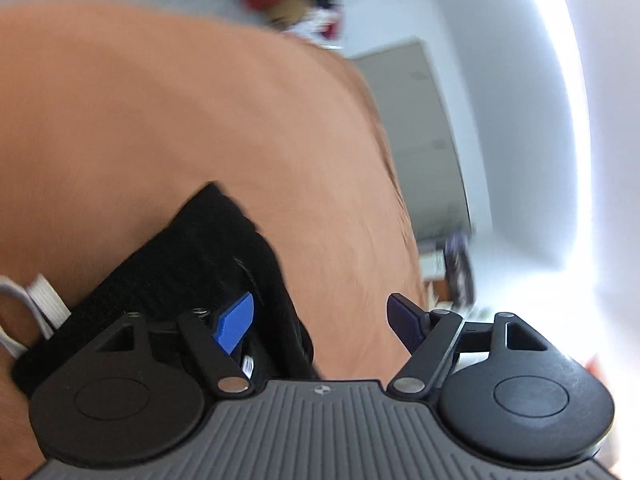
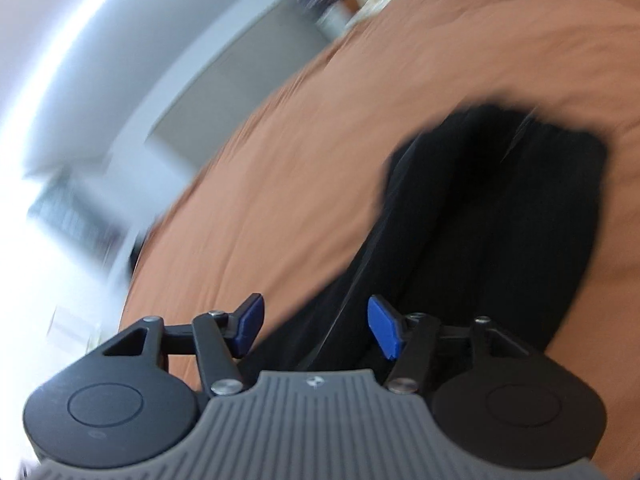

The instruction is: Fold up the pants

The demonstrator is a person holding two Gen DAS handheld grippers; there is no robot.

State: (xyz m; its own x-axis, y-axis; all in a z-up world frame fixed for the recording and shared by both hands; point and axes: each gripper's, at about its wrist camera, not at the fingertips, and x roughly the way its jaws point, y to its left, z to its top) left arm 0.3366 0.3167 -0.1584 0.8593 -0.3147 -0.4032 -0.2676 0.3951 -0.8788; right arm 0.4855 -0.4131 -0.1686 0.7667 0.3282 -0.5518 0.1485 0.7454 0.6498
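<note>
Pants (image 2: pixel 492 216) stretch lengthwise ahead of the right gripper (image 2: pixel 316 326), fingers released above them; left gripper (image 1: pixel 320 324), also released, sits beside one end on the bed (image 1: pixel 160 120).

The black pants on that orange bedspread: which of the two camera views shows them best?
The right wrist view. There the black pants stretch lengthwise across the orange bedspread, though blurred. The left wrist view shows only one end of them, with a white drawstring, partly hidden behind that gripper.
</note>
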